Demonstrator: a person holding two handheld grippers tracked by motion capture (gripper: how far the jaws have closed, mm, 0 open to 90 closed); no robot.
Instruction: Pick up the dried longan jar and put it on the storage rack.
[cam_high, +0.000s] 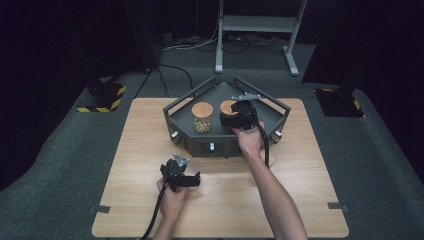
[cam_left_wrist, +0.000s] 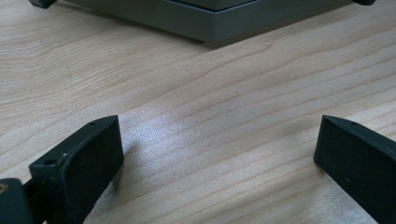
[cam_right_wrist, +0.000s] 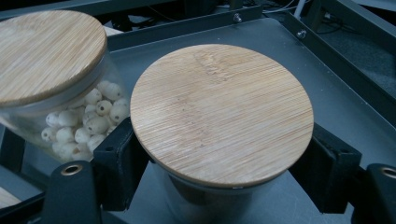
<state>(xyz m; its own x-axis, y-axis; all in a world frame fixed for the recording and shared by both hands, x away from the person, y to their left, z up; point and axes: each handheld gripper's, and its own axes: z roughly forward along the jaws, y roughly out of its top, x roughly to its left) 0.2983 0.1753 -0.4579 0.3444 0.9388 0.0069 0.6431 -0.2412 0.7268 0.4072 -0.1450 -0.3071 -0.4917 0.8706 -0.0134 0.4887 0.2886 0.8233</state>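
Two glass jars with round bamboo lids stand in a dark grey angular tray (cam_high: 200, 146) at the table's far middle. The left jar (cam_high: 202, 118) (cam_right_wrist: 51, 60) holds small whitish balls. My right gripper (cam_high: 240, 118) (cam_right_wrist: 222, 145) reaches into the tray and is shut on the right jar (cam_high: 228, 107) (cam_right_wrist: 222, 112), one jaw pressing each side of the glass just under its lid; what is inside is hidden. My left gripper (cam_high: 191, 180) (cam_left_wrist: 219, 154) hovers low over the bare wood in front of the tray, open, nothing between its jaws.
The tray's front wall (cam_left_wrist: 210, 23) lies just beyond the left gripper and carries small knobs (cam_high: 212, 146). The wooden table (cam_high: 300, 200) stands on grey carpet. A metal stand (cam_high: 260, 25) and cables are on the floor behind it.
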